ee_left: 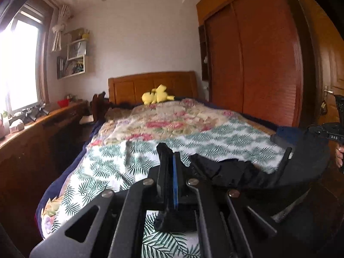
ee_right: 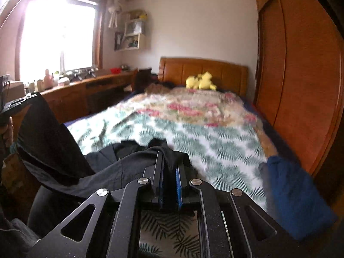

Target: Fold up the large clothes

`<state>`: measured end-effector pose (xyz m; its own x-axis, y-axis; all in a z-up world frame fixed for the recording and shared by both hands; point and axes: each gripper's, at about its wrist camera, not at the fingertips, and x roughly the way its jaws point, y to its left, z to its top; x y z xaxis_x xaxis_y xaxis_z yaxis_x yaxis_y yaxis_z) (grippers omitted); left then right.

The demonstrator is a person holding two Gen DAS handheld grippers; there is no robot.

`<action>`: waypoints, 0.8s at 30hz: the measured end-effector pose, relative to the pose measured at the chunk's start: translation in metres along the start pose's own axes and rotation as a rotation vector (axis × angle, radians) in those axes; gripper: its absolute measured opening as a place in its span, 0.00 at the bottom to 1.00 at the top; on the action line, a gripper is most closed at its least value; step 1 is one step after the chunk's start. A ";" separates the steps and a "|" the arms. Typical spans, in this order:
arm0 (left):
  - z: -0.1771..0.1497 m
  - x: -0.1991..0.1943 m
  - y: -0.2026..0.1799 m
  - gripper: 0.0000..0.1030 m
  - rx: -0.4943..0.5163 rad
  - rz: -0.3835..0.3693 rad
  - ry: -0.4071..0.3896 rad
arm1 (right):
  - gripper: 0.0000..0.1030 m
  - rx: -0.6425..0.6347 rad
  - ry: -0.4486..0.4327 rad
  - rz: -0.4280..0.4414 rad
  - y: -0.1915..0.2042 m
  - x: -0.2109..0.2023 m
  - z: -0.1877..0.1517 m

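A large black garment (ee_left: pixel 236 172) hangs stretched between my two grippers above the near end of the bed; it also shows in the right wrist view (ee_right: pixel 64 150). My left gripper (ee_left: pixel 169 154) is shut on one edge of it, cloth pinched between the pads. My right gripper (ee_right: pixel 171 161) is shut on another edge. The right gripper shows at the right edge of the left wrist view (ee_left: pixel 329 133), and the left gripper at the left edge of the right wrist view (ee_right: pixel 13 105).
The bed (ee_left: pixel 150 129) carries a leaf-print sheet and a floral quilt, with a yellow plush toy (ee_left: pixel 157 95) by the wooden headboard. A blue cloth (ee_right: pixel 294 195) lies at the bed's right edge. A wooden wardrobe (ee_left: pixel 258 53) stands right, a long wooden desk (ee_left: pixel 32 133) left.
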<state>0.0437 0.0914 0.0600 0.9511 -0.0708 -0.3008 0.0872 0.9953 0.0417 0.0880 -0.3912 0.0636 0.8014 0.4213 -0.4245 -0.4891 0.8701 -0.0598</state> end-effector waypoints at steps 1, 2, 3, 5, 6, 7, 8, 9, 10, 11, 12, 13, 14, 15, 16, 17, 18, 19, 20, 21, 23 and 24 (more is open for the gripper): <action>-0.001 0.013 0.001 0.01 0.000 0.009 0.011 | 0.06 0.004 0.015 0.001 -0.004 0.015 -0.004; -0.002 0.025 0.002 0.01 -0.001 0.014 0.019 | 0.06 0.005 0.022 0.001 -0.006 0.020 -0.006; -0.002 0.036 0.004 0.01 -0.001 0.019 0.026 | 0.06 0.000 0.040 -0.005 -0.009 0.035 -0.008; -0.001 0.062 0.008 0.01 0.004 0.037 0.035 | 0.06 -0.012 0.059 -0.019 -0.015 0.062 -0.009; 0.001 0.079 0.013 0.01 0.004 0.047 0.038 | 0.06 -0.017 0.065 -0.026 -0.018 0.070 -0.010; 0.003 0.091 0.014 0.01 0.003 0.054 0.039 | 0.06 -0.015 0.070 -0.033 -0.024 0.085 -0.009; 0.005 0.104 0.018 0.01 0.000 0.062 0.042 | 0.06 -0.010 0.074 -0.036 -0.030 0.098 -0.007; 0.008 0.119 0.022 0.01 -0.004 0.070 0.045 | 0.06 -0.010 0.077 -0.049 -0.037 0.115 -0.003; 0.009 0.129 0.024 0.01 -0.007 0.075 0.049 | 0.06 -0.014 0.076 -0.059 -0.042 0.127 0.000; 0.012 0.146 0.029 0.01 -0.012 0.080 0.060 | 0.06 -0.016 0.075 -0.068 -0.047 0.140 0.003; 0.014 0.156 0.032 0.01 -0.017 0.083 0.067 | 0.06 -0.013 0.077 -0.078 -0.055 0.159 0.009; 0.016 0.170 0.036 0.01 -0.024 0.084 0.076 | 0.06 -0.010 0.078 -0.086 -0.059 0.172 0.012; 0.019 0.184 0.038 0.01 -0.019 0.089 0.085 | 0.06 -0.006 0.081 -0.091 -0.065 0.184 0.015; 0.021 0.198 0.038 0.01 -0.007 0.102 0.093 | 0.06 0.003 0.083 -0.095 -0.072 0.202 0.021; 0.022 0.207 0.039 0.01 -0.003 0.110 0.099 | 0.06 0.008 0.086 -0.099 -0.076 0.214 0.024; 0.023 0.220 0.040 0.01 0.002 0.116 0.109 | 0.06 0.010 0.089 -0.107 -0.079 0.224 0.027; 0.024 0.230 0.041 0.01 0.007 0.122 0.114 | 0.06 0.014 0.095 -0.113 -0.084 0.241 0.033; 0.026 0.243 0.042 0.01 0.012 0.130 0.119 | 0.06 0.017 0.100 -0.117 -0.086 0.251 0.036; 0.028 0.254 0.043 0.01 0.013 0.136 0.123 | 0.06 0.019 0.106 -0.122 -0.089 0.261 0.038; 0.029 0.263 0.044 0.01 0.010 0.139 0.127 | 0.06 0.021 0.117 -0.129 -0.093 0.277 0.042; 0.031 0.286 0.048 0.01 -0.001 0.138 0.146 | 0.06 0.012 0.134 -0.143 -0.095 0.298 0.046; 0.031 0.293 0.050 0.01 -0.003 0.140 0.152 | 0.06 0.009 0.143 -0.152 -0.097 0.312 0.048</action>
<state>0.3357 0.1186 0.0031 0.8979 0.0783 -0.4331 -0.0434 0.9950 0.0900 0.4024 -0.3322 -0.0195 0.8082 0.2452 -0.5355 -0.3630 0.9233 -0.1252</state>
